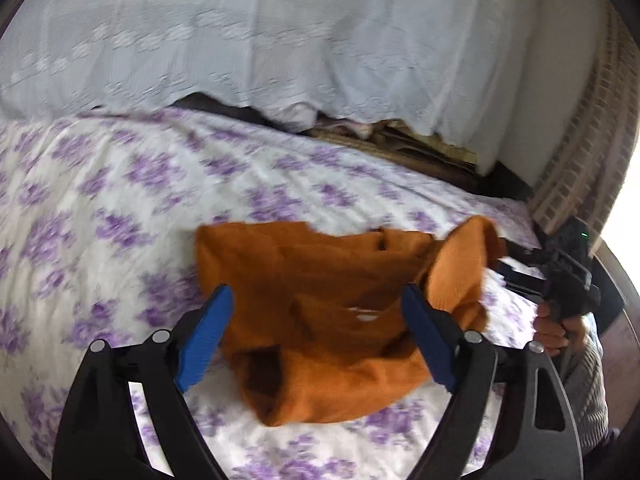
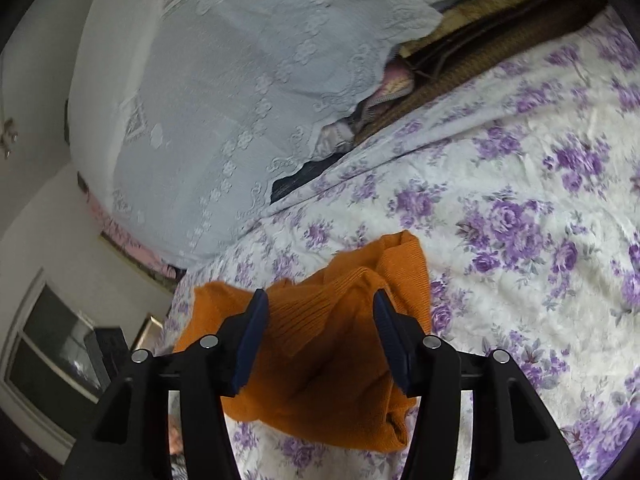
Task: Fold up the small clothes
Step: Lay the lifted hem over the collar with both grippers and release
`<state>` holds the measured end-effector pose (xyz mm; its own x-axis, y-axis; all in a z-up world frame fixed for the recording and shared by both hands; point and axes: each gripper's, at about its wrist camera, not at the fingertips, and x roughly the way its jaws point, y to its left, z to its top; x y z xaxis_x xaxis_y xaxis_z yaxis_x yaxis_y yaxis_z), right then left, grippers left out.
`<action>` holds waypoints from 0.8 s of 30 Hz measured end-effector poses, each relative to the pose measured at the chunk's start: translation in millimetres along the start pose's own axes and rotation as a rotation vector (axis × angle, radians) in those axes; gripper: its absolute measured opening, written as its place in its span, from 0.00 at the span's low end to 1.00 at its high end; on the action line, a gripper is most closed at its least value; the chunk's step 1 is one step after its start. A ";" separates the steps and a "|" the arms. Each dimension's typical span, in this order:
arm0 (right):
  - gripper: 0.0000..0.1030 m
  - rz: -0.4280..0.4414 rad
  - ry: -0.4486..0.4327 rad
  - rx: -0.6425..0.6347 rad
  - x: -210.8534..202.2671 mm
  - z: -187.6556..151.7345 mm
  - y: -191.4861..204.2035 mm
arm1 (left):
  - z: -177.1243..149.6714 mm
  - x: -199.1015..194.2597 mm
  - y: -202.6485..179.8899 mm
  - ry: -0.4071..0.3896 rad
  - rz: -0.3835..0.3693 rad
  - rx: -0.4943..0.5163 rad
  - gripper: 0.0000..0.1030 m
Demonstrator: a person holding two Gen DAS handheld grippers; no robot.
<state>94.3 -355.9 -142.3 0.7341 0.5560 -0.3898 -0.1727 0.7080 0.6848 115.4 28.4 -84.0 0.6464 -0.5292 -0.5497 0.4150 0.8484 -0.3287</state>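
A small orange knit garment point(image 1: 328, 304) lies crumpled on a bed with a white and purple flowered sheet point(image 1: 120, 200). My left gripper point(image 1: 316, 300) is open, its blue pads on either side of the garment, just above it and holding nothing. The right gripper's black body point(image 1: 568, 276) shows at the right edge, in a hand, by the garment's raised sleeve. In the right wrist view the garment point(image 2: 320, 352) lies bunched under my right gripper point(image 2: 320, 308), which is open with the ribbed cloth between its pads, not pinched.
A pale lace-covered pile point(image 1: 280, 40) rises behind the bed, with folded blankets point(image 1: 420, 148) tucked under it. A brick-patterned wall point(image 1: 580, 140) is at the right. The right wrist view shows a window point(image 2: 52, 352) at lower left and the flowered sheet point(image 2: 520, 240) stretching right.
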 end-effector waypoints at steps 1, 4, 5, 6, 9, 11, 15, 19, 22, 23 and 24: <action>0.54 0.001 0.008 -0.011 0.3 -0.6 1.4 | 0.3 -2.6 -3.1 -0.005 -0.016 0.002 0.81; 0.54 0.005 0.044 -0.045 2.2 -2.8 6.2 | -1.2 -15.7 -6.3 -0.026 -0.034 -0.003 0.81; 0.54 0.001 0.048 -0.061 1.8 -3.2 9.4 | -3.0 -21.3 -5.8 -0.031 -0.031 -0.006 0.81; 0.54 0.002 0.051 -0.083 -0.4 -3.3 13.7 | -4.7 -25.9 -5.0 -0.036 -0.031 -0.009 0.81; 0.54 0.029 0.050 -0.141 -14.7 -3.5 26.5 | -11.4 -44.6 2.7 -0.053 -0.030 -0.030 0.81; 0.54 0.051 0.057 -0.170 -24.2 -6.7 34.0 | -15.2 -48.5 6.3 -0.029 -0.030 -0.024 0.84; 0.56 0.074 0.150 -0.277 -21.2 -27.8 60.4 | -24.7 -28.9 3.6 0.044 0.037 0.033 0.85; 0.72 0.104 0.231 -0.371 -7.0 -48.5 88.4 | -18.4 -2.0 -22.2 0.049 0.096 0.188 0.85; 0.83 0.118 0.286 -0.379 18.5 -55.2 100.0 | -4.5 25.8 -31.6 0.088 0.068 0.232 0.71; 0.88 0.119 0.290 -0.364 29.8 -52.7 101.4 | 3.4 38.7 -31.8 0.114 0.040 0.228 0.57; 0.91 0.121 0.285 -0.330 40.8 -46.5 100.3 | 13.3 52.2 -29.2 0.153 0.019 0.213 0.23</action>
<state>76.5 -242.0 -118.2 0.4932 0.7084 -0.5050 -0.4800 0.7057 0.5211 145.6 -24.3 -92.9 0.5581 -0.4907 -0.6691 0.5393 0.8274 -0.1569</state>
